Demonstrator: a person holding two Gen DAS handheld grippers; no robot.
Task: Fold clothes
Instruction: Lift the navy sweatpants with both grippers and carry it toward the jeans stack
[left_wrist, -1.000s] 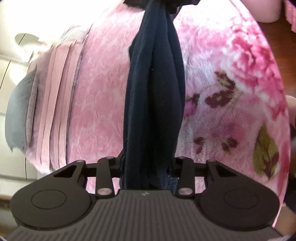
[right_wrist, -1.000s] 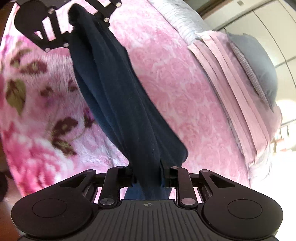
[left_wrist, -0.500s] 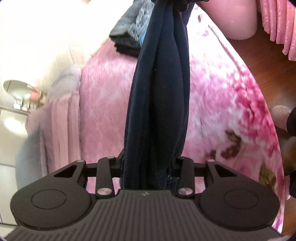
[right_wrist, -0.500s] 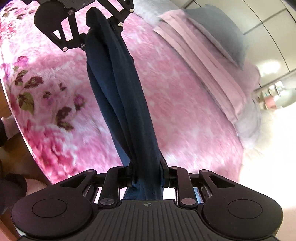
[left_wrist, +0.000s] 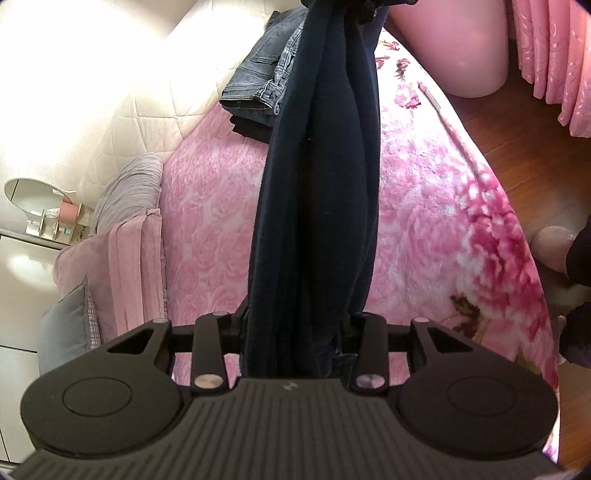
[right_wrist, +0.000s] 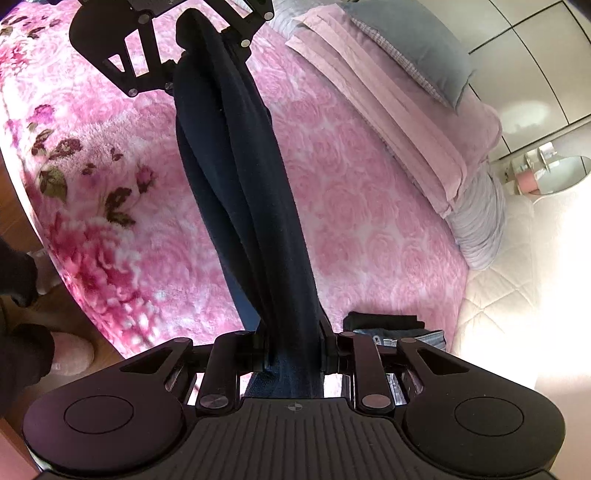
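1. The bed's pink floral blanket (left_wrist: 424, 206) lies broad and mostly bare beneath the hanging cloth. In the left wrist view its rounded edge drops to wood floor (left_wrist: 524, 140) on the right, and a white quilted surface (left_wrist: 155, 92) borders it at far left.
2. One dark navy garment (left_wrist: 317, 192) is stretched in the air between the two grippers, bunched into long vertical folds, above the middle of the blanket and clear of it.
3. Left gripper (left_wrist: 295, 328): jaws partly closed, clamped on one end of the garment. It also shows at the top of the right wrist view (right_wrist: 192, 48).
4. Right gripper (right_wrist: 291, 350): jaws closer together, clamped on the other end.
5. One stack of folded clothes (left_wrist: 258, 85), jeans on top, sits at the blanket's far edge in the left wrist view.
6. One grey pillow (right_wrist: 413, 48) rests on a folded pink cover (right_wrist: 388, 110) along the bed's head.
7. One pink slipper (right_wrist: 70, 354) stands on the floor beside the bed.
8. No readable writing or brand shows anywhere.
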